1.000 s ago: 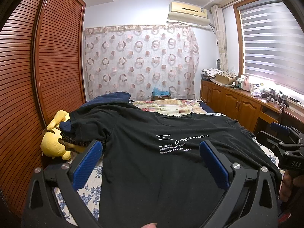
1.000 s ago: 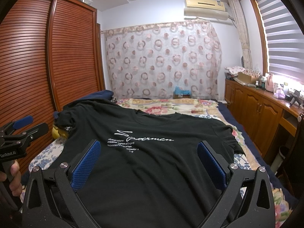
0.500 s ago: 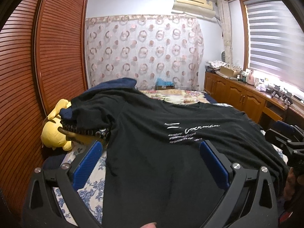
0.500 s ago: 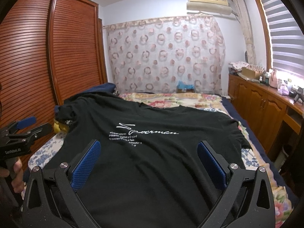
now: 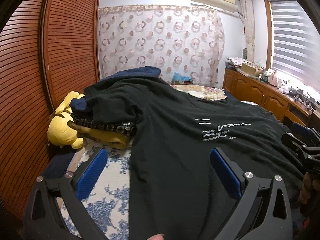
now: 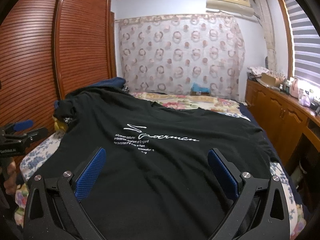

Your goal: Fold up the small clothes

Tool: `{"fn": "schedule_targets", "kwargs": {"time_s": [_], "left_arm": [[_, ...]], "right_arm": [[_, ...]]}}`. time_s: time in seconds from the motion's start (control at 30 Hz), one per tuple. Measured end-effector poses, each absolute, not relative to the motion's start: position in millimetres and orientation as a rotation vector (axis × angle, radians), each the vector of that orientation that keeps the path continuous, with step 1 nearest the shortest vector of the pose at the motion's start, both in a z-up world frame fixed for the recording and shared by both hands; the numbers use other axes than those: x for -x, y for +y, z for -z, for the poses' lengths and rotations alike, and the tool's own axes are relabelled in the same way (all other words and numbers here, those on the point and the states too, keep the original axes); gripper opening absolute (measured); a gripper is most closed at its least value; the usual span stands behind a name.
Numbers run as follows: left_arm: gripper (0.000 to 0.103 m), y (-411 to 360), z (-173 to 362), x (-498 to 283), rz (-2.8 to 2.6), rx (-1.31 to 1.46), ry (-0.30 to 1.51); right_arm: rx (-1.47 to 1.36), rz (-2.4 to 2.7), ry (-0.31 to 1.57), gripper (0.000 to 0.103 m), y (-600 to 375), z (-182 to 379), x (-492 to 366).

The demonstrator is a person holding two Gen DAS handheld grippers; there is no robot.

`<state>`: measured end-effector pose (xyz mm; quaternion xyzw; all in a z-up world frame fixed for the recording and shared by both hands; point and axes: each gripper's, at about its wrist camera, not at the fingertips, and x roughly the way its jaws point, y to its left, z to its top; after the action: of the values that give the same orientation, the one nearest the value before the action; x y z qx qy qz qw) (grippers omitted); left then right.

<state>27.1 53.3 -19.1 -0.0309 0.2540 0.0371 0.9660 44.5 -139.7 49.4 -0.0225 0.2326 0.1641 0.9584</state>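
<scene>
A black T-shirt with white lettering lies spread front-up on the bed, also filling the right wrist view as the T-shirt. Its left sleeve drapes over a pile at the bed's left side. My left gripper is open, low over the shirt's lower left edge, its blue pads wide apart with nothing between them. My right gripper is open above the shirt's lower middle. Each gripper shows at the edge of the other's view: the right gripper, the left gripper.
A yellow plush toy and dark folded clothes sit at the bed's left, against the slatted wooden wardrobe. The bed has a blue-flowered sheet. Wooden cabinets with clutter run along the right under the window.
Both grippers have dropped lower and closer to the shirt. The left view has swung left, showing more flowered sheet and the shirt's left edge. Both stayed open.
</scene>
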Motion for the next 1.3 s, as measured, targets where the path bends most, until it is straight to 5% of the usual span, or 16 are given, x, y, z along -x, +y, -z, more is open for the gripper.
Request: {"fn": "schedule_targets", "kwargs": {"time_s": [0.5,0.93,1.2,1.3], "left_arm": [[0.102,123,11,-60,-0.074,0.061,0.563],[0.068,182,7,-132,-0.039,0.132,0.647],[0.068,199,22,-169,-0.034,0.199,0.734],[0.034,197,19,-167,-0.027,0.186,0.720]], "right_arm": [[0.101,-0.475,0.637,0.103,-109,-20,-80],[0.119,-0.483,0.669,0.102,-111,-10,-80],[0.126,-0.482,0.657,0.102,-112,-11,-81],[0.130,-0.480,0.650,0.102,-111,-12,-80]]}}
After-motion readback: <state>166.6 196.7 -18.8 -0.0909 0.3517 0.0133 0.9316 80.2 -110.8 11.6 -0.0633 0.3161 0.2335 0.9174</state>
